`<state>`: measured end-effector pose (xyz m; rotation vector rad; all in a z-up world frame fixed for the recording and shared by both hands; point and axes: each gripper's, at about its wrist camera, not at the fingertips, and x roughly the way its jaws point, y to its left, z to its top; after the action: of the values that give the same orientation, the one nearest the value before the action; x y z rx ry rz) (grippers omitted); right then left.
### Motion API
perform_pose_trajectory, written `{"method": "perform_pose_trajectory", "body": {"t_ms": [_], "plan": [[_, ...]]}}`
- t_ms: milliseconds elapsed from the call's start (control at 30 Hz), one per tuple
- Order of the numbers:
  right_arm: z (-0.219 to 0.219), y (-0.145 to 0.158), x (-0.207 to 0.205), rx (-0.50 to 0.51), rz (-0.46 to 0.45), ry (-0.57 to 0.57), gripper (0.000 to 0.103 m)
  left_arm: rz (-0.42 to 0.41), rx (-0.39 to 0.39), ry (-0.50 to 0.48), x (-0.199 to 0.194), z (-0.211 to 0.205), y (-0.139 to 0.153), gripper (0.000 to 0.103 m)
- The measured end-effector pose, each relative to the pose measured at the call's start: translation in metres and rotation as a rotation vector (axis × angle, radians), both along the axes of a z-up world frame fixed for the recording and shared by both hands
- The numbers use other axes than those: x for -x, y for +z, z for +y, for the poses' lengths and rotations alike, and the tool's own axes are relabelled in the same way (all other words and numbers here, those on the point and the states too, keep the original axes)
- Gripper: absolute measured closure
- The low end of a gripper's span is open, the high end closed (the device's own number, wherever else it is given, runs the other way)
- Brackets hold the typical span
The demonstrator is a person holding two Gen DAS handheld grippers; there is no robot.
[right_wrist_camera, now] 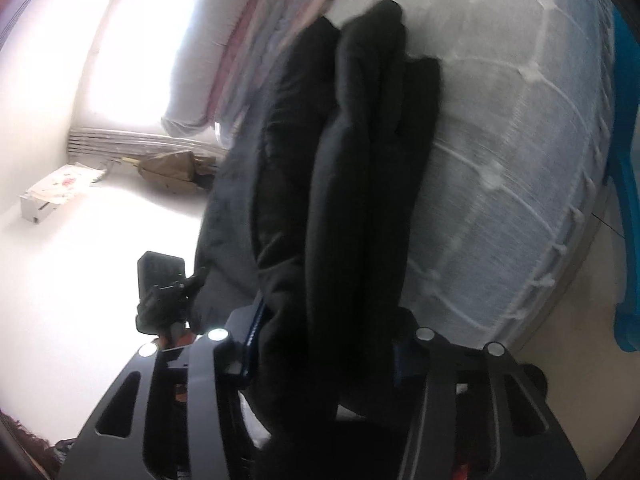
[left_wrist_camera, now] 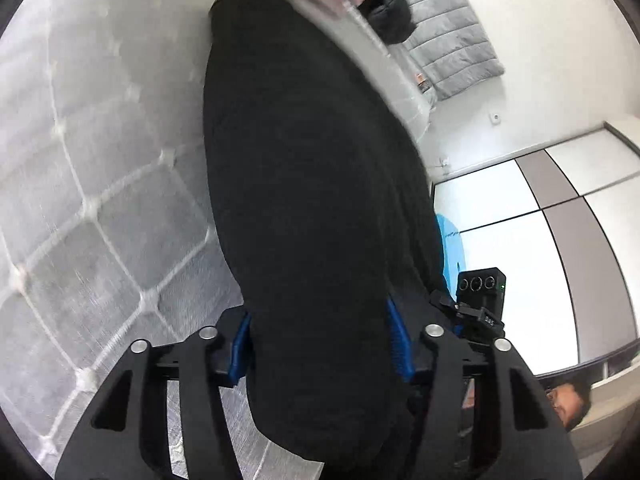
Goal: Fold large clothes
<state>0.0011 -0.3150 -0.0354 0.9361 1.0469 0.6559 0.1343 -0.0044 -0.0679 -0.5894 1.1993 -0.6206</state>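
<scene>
lying under everything, a quilted white mattress [left_wrist_camera: 92, 184], stitched in diamonds and filling the left of the left wrist view. resting on it, a large black garment [left_wrist_camera: 304, 168], running as one smooth, broad band from the far end of the bed toward the camera. closing on the near end of that band, the left gripper [left_wrist_camera: 320, 344], blue pads [left_wrist_camera: 398, 340] pressing thick cloth from both sides, jaws about half apart and packed with fabric. showing further right, a grey padded quilt [left_wrist_camera: 452, 44] by the wall, white wardrobe doors [left_wrist_camera: 520, 240], and the other gripper's camera block just beside the cloth.

turning to the right wrist view: glowing at far left, a bright window [right_wrist_camera: 132, 52] over a pale floor with a flat box [right_wrist_camera: 56, 196] and a brown bag [right_wrist_camera: 172, 168]. bunching mid-frame, the same black garment [right_wrist_camera: 352, 184], here in several long ridges, lying across the mattress [right_wrist_camera: 512, 168]. clamping the near end of those ridges, the right gripper [right_wrist_camera: 324, 352], jaws at a middling width and stuffed with cloth. peeking at the right edge, something blue and plastic [right_wrist_camera: 628, 200].

judging progress: seemingly narrowed lengthwise already, both near corners gripped; probably still waiting, the crosswise fold carrying this end toward the far end, then smoothing.
</scene>
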Motion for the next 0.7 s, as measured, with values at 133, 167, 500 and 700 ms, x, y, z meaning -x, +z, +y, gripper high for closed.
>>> {"method": "perform_pose_trajectory", "body": {"t_ms": [133,167,500,700], "plan": [[0.012,0.027,-0.006,-0.048,-0.069,-0.009,0.057,-0.071,-0.006,0.005,-0.012,0.009,0.029,0.055],[0.017,0.035,-0.008,-0.050,-0.089,-0.008,0.057,-0.085,-0.006,0.008,-0.015,0.012,0.036,0.055],[0.094,0.106,-0.038,-0.089,-0.281,0.042,0.057,-0.304,-0.043,0.080,-0.017,0.080,0.133,0.057],[0.154,0.087,-0.040,-0.041,-0.228,0.123,0.057,-0.303,-0.051,0.142,0.014,0.134,0.122,0.057]]}}
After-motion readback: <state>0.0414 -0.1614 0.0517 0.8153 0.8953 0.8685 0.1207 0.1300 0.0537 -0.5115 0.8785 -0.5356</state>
